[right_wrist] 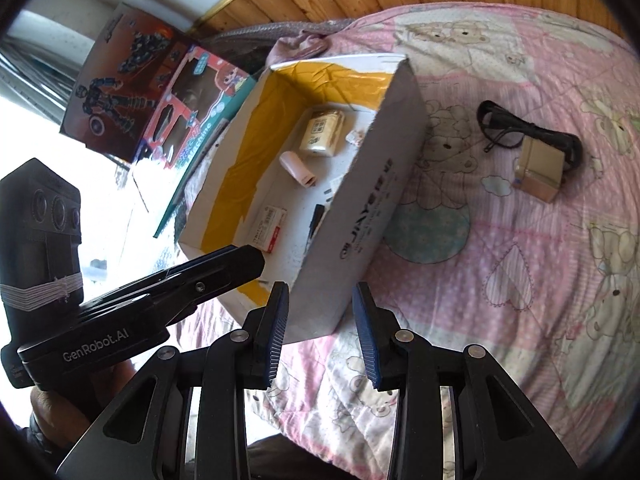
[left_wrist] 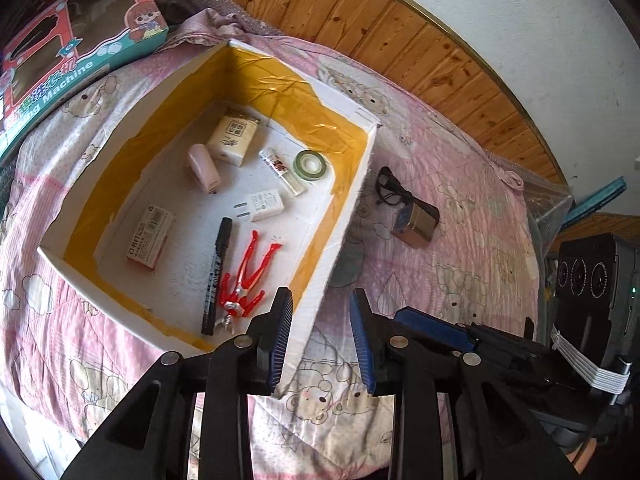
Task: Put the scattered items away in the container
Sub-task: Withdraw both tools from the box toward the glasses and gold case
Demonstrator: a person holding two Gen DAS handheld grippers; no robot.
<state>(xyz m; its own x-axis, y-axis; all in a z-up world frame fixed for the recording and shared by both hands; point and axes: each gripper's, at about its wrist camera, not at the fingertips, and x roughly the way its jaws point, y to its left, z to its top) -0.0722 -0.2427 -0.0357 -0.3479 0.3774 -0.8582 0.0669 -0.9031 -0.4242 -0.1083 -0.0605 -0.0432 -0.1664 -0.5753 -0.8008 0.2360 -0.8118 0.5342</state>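
A white cardboard box (left_wrist: 344,216) lined with yellow tape sits on a pink quilt. Inside lie a red figure (left_wrist: 246,276), a black marker (left_wrist: 216,276), a white charger (left_wrist: 264,206), a green tape roll (left_wrist: 310,162), a tissue pack (left_wrist: 234,134), a pink case (left_wrist: 204,168) and a small labelled box (left_wrist: 150,238). Outside, right of the box, a tan block with a black cord (left_wrist: 416,220) (right_wrist: 538,170) lies on the quilt. My left gripper (left_wrist: 322,340) is open over the box's near corner, empty. My right gripper (right_wrist: 320,332) is open and empty before the box wall (right_wrist: 368,216).
Toy boxes (left_wrist: 72,60) (right_wrist: 120,80) lie beyond the container at the far left. A wooden headboard (left_wrist: 400,40) runs behind the bed. Open quilt (right_wrist: 520,280) spreads right of the container. The other gripper's body (left_wrist: 592,280) (right_wrist: 100,312) shows at each view's edge.
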